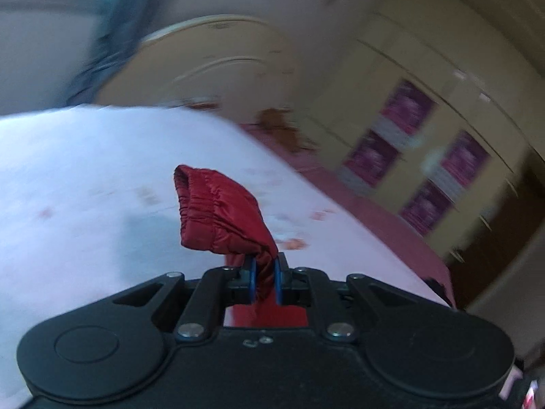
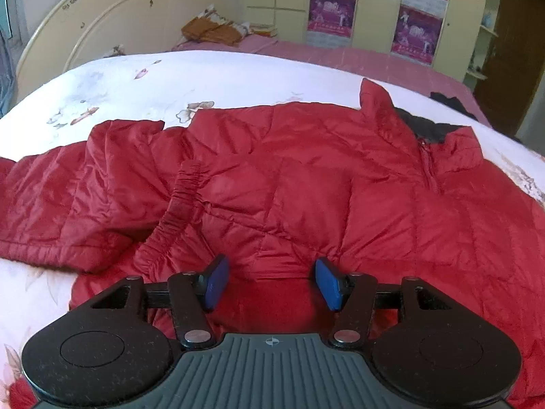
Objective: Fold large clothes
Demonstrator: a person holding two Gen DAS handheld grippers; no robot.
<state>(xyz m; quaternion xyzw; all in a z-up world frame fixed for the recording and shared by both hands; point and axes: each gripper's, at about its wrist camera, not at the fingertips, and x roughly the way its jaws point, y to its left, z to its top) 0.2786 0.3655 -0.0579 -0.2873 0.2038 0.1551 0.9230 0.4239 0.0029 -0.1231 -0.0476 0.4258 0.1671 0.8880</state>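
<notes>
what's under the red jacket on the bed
The red jacket lies on a white flowered bedspread, which shows all round it. Black lining shows inside the collar. Anything else beneath the jacket is covered.

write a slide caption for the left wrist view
Left claw shut on the red jacket's elastic cuff, lifted above the white floral bedspread.

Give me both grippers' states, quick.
Left gripper: shut on the elastic cuff of the red quilted jacket.
Right gripper: open, empty, over the jacket.
</notes>
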